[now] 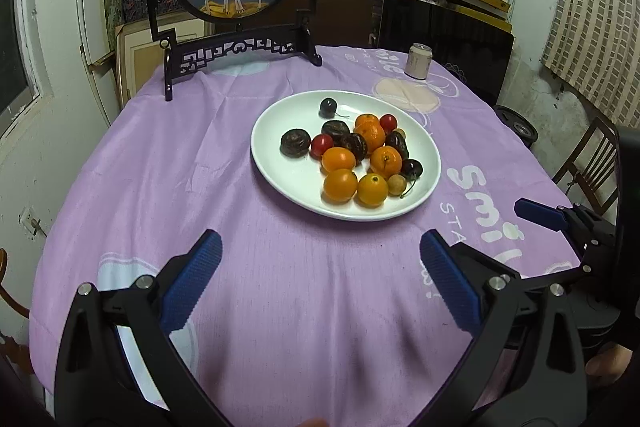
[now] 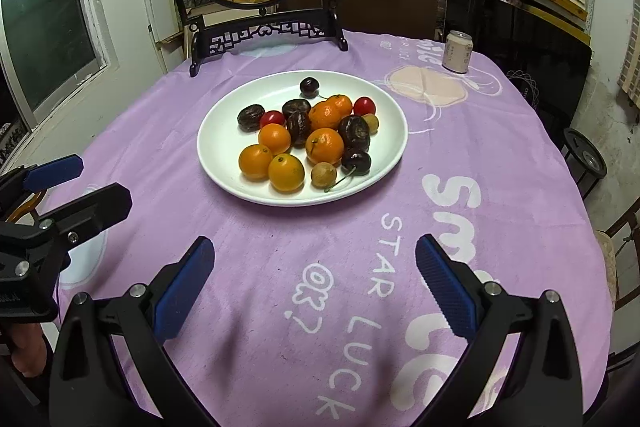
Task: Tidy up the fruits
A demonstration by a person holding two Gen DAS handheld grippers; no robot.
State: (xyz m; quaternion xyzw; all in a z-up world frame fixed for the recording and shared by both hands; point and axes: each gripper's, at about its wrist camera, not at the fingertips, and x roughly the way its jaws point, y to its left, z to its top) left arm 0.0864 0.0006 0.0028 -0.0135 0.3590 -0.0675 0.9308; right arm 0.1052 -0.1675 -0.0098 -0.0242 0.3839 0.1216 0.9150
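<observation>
White oval plate, glossy, heaped with smooth orange citrus, wrinkled dark fruits, red tomatoes, left gripper and right gripper near plate, both released, empty

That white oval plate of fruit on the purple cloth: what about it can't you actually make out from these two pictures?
- White oval plate: the middle fruits overlap in both views, so anything beneath them is hidden.
- Small round tan fruit, left wrist view: mostly covered by a wrinkled dark fruit.
- Pale drink can: its print is too small to read in either view.
- Purple tablecloth: its near lettering is cut off by the right gripper.
</observation>
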